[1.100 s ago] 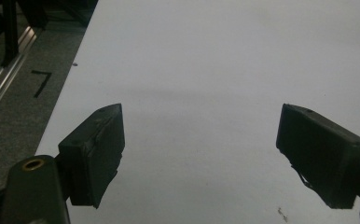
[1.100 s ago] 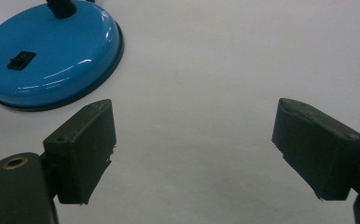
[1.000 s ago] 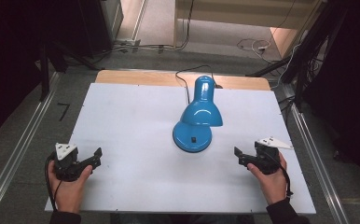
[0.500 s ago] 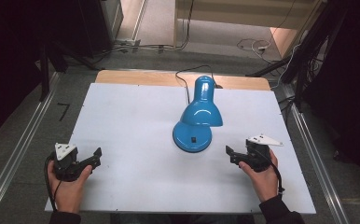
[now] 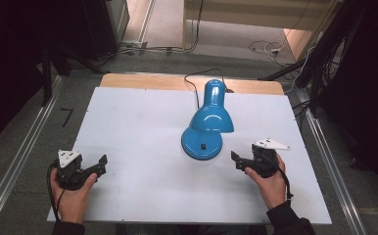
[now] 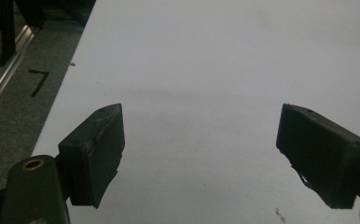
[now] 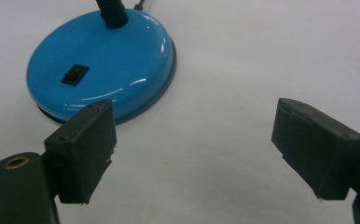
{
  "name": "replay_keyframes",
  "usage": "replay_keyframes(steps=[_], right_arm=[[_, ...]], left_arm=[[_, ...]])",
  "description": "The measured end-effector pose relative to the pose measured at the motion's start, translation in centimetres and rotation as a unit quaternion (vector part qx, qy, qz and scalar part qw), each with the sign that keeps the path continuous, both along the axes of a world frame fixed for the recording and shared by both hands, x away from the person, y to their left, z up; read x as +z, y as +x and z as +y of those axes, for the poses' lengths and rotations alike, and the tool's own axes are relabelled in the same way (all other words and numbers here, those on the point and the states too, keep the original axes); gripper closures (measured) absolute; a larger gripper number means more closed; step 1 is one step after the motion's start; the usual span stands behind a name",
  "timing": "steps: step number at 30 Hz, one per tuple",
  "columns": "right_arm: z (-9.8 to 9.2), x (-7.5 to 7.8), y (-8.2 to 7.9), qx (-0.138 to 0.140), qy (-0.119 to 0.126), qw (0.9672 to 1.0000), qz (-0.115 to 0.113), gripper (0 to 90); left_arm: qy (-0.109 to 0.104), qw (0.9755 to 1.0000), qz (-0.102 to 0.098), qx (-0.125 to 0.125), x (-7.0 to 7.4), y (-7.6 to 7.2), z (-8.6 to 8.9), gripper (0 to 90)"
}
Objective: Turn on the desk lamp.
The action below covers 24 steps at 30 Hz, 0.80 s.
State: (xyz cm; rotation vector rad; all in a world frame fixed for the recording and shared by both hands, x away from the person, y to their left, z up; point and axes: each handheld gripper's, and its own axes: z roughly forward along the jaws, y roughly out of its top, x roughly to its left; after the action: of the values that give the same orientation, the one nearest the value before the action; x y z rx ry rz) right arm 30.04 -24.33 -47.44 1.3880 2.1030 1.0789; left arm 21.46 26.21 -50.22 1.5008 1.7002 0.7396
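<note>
Blue lamp (image 5: pixel 204 132) sits just beside the right tool (image 5: pixel 238 161).

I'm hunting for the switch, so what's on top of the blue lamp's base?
A small black switch sits on the base, in front of the neck. From above, the shade covers the back part.

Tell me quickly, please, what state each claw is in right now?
Left claw: open, holding nothing, over the bare table.
Right claw: open, holding nothing, near the blue lamp's base.
</note>
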Motion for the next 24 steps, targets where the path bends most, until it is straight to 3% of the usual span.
replay_keyframes(steps=[20,24], right_arm=[[1.7,-0.1,-0.1,0.024,-0.009,0.9997,-0.003,13.0],[1.9,0.2,0.1,0.023,0.002,0.9997,0.0,13.1]], left_arm=[[0.002,1.0,0.0,-0.008,0.0,0.1,-0.2,16.1],[-0.009,0.9999,-0.003,-0.005,0.0,0.0,-0.1,16.1]])
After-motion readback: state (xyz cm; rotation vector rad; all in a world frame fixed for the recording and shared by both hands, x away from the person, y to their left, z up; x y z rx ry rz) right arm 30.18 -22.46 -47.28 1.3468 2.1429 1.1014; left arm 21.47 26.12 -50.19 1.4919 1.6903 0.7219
